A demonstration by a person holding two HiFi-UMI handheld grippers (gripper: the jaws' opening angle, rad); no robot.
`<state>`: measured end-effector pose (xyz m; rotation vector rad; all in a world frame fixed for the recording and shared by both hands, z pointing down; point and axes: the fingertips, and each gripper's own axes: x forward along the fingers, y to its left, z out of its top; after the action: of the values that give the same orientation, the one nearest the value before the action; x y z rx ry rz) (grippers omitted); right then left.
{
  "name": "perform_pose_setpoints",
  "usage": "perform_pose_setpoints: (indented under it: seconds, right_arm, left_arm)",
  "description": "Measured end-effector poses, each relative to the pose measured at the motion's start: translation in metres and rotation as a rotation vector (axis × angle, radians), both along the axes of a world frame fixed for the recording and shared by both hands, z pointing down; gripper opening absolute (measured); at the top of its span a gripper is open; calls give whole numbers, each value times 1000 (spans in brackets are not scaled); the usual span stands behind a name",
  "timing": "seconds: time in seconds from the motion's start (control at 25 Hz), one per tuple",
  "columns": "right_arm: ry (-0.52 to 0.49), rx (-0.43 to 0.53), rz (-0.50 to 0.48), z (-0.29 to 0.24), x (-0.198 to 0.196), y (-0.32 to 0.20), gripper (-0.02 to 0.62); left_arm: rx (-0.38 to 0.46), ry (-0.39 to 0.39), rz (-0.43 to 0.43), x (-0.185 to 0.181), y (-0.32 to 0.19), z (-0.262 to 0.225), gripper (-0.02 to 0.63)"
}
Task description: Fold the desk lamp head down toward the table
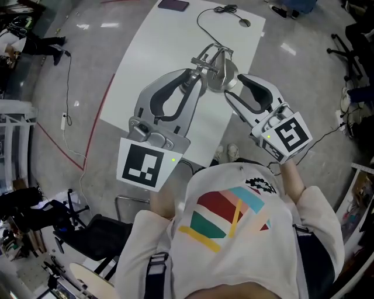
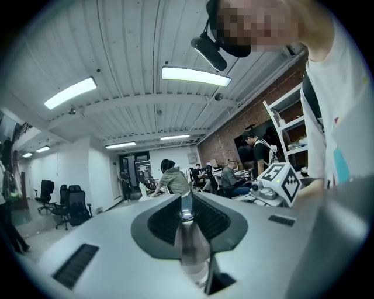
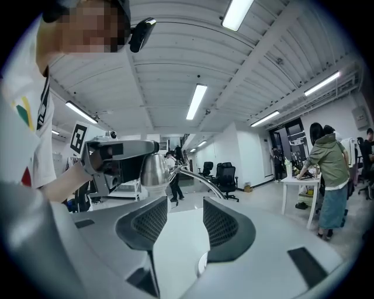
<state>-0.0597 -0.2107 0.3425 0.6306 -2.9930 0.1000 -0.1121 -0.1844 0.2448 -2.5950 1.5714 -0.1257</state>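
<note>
Desk lamp (image 1: 220,72) stands on the white tabletop (image 1: 169,52), about midway along it and close to its right edge. In the head view its polished head shows as a round dome seen from above. The mouth likely faces the table, though this angle doesn't settle it. Jointed arm (image 1: 204,58) lies roughly crosswise to the tabletop's long edges. Cable (image 1: 204,26) loops off toward the far edge.

Left gripper (image 1: 197,75) comes in from the near edge, jaws pinching a slim polished metal part of the lamp. Its own view shows that part tapering away between the ribbed pads (image 2: 166,219). Right gripper (image 1: 232,94) sits just beside the head on the right-edge side, jaws spread, nothing between them.

Dark flat item (image 1: 173,4) at the tabletop's far corner. Grey polished floor (image 1: 99,52) all round, red line (image 1: 96,131) across it.

Only the right gripper view gives the lamp side-on, with a thin curved rod (image 3: 198,178) sweeping right from the head. The gripper views also show an open office: tube lights (image 2: 196,75), brick wall (image 2: 234,131), chairs (image 3: 225,175), people (image 3: 327,163) at desks
</note>
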Motion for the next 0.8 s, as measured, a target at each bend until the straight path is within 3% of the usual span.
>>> perform_pose_setpoints:
  seconds: [0.32, 0.56, 0.64, 0.8]
  right_arm:
    - [44, -39, -6, 17, -3, -4, 195]
    - [85, -65, -9, 27, -7, 1, 195]
    - [94, -70, -4, 30, -7, 3, 195]
    - [112, -83, 14, 33, -3, 5, 195]
  left_arm:
    - [-130, 9, 6, -11, 16, 52, 94]
    - [-437, -173, 7, -17, 26, 165, 94]
    - [-492, -167, -8, -14, 19, 199, 94]
    - [-524, -85, -43, -16, 7, 230, 84]
